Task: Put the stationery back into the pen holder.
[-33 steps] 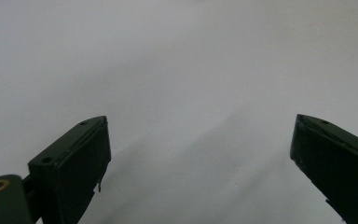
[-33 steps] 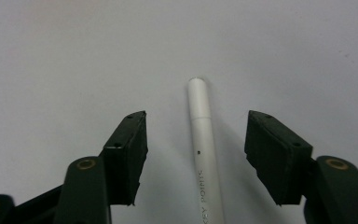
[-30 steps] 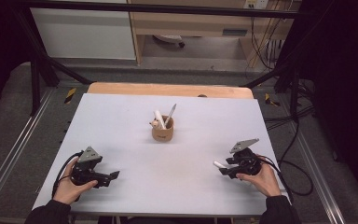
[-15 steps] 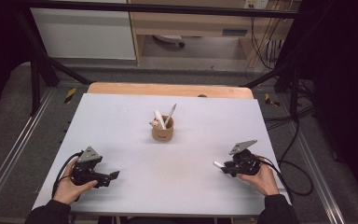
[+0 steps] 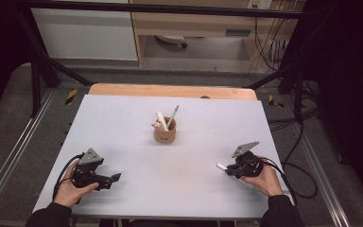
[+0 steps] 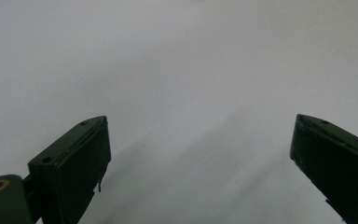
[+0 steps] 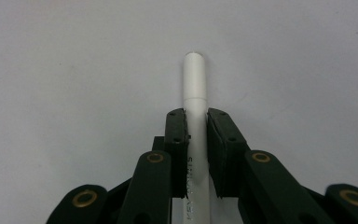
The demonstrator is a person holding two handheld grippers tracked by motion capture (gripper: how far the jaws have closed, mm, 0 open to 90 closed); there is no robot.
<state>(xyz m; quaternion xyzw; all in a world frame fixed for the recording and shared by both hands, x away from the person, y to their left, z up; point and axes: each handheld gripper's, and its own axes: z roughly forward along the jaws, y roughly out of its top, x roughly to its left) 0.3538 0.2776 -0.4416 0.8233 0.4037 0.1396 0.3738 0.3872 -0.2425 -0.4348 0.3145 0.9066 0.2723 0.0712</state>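
Two matte black jaws of the right tongs (image 7: 196, 126), which have just been closing, pinch a smooth white cylindrical pen (image 7: 195, 88) low over the tabletop (image 5: 123, 123) at its right near edge; grey print runs along the barrel, cut off and unreadable. Left tongs (image 6: 200, 154) gape with nothing between them. Farther out, mid-tabletop, a round tan cup (image 5: 164, 135) holds more pens, their details too small to tell.
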